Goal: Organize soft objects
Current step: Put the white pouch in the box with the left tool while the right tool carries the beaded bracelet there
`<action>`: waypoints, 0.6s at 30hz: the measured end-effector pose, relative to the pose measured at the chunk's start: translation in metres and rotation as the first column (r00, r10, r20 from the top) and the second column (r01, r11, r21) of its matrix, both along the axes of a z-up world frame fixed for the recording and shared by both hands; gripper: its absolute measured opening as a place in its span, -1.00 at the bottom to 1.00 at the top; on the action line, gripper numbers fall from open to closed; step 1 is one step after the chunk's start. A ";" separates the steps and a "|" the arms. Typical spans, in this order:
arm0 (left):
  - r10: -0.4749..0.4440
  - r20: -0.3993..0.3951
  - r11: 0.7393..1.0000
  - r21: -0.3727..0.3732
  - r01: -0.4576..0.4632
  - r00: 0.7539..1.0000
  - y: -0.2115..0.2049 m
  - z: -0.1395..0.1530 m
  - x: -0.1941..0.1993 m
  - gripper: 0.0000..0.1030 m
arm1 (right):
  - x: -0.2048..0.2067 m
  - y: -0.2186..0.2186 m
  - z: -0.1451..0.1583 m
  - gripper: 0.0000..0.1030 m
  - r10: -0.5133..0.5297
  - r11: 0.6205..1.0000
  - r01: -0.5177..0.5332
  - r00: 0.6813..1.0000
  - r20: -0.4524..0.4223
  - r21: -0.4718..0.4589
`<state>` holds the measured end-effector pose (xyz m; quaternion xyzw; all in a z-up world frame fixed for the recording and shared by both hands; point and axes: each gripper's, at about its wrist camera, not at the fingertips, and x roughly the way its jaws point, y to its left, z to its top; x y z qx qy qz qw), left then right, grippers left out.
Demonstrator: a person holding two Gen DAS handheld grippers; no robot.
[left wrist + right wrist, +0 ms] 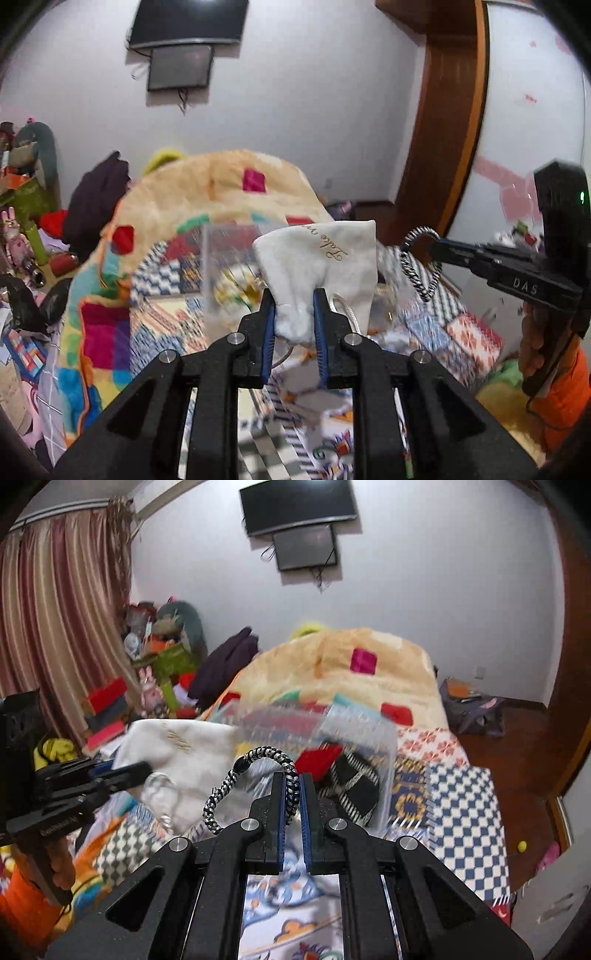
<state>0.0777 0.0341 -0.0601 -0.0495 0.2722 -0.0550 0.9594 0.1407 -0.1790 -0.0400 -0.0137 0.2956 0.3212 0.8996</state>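
My left gripper (294, 295) is shut on a white cloth pouch (321, 258) with gold script, held up above the bed. A thin silver chain (349, 314) hangs beside the pouch. My right gripper (291, 779) is shut on a black-and-white braided loop bracelet (236, 775), also held in the air. In the left wrist view the right gripper (436, 249) is at the right with the bracelet (424, 266) close to the pouch. In the right wrist view the left gripper (140, 768) is at the left with the pouch (177, 746).
A clear plastic box (229, 258) stands on the patchwork-covered bed (461, 797), also visible in the right wrist view (354, 753). A folded beige blanket (207, 184) with coloured squares lies behind. Clutter of toys and clothes (162, 657) is at the left. A wooden door frame (443, 129) stands at the right.
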 end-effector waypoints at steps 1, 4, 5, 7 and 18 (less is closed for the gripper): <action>0.011 0.012 1.000 -0.008 -0.011 1.000 0.004 0.005 0.003 -0.64 | 0.004 -0.001 0.002 -0.87 -0.012 1.000 0.012 1.000 0.007 0.008; 0.042 0.038 0.999 -0.018 -0.041 0.998 0.011 0.014 0.015 -0.64 | 0.016 -0.004 0.006 -0.87 -0.049 0.998 0.049 0.999 0.016 0.026; 0.047 0.040 0.999 -0.020 -0.046 0.998 0.013 0.014 0.021 -0.64 | 0.020 -0.004 0.006 -0.87 -0.065 0.998 0.064 0.998 0.022 0.023; 0.053 0.037 0.998 -0.021 -0.052 0.998 0.015 0.012 0.031 -0.64 | 0.026 -0.004 0.005 -0.87 -0.086 0.996 0.086 0.996 0.032 0.015; 0.045 -0.060 0.998 0.038 -0.043 0.997 -0.004 -0.033 0.085 -0.64 | 0.063 0.011 -0.042 -0.87 -0.118 0.990 0.112 0.990 -0.073 -0.085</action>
